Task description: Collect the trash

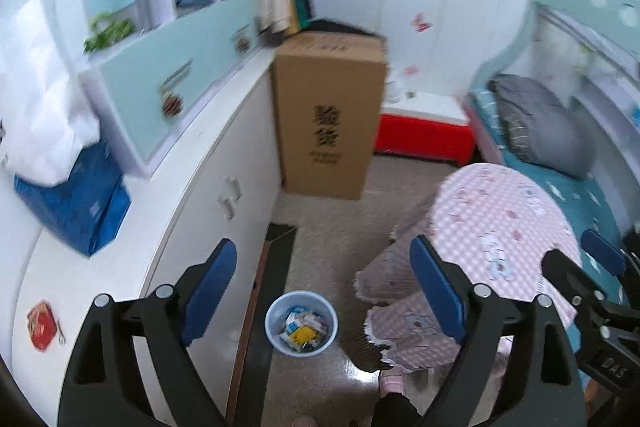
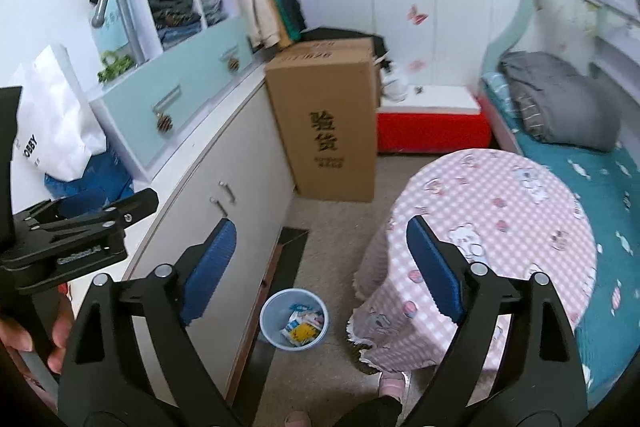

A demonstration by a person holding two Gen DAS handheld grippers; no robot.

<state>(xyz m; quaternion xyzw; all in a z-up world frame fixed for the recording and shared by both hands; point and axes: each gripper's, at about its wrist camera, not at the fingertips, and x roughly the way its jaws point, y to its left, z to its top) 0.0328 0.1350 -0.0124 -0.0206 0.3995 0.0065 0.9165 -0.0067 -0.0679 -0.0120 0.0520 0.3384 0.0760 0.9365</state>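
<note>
Both grippers hang high over the floor, and each pair of jaws stands wide apart with nothing between the blue pads. The left gripper looks down on one pale blue bin standing on the floor against the foot of the white cabinet; the trash, a heap of small cartons and wrappers with one yellow piece, lies inside it. The right gripper sees the same bin from a little further off.

Only the right wrist view shows a hand gripping the other tool's handle at the left edge; only the left wrist view shows a red sticker on the cabinet surface. Each view catches one pink shoe at the bottom.

Beyond the bin stands one round table under a pink checked cloth, then one tall cardboard box, one red chest, and the bed with one grey pillow.
</note>
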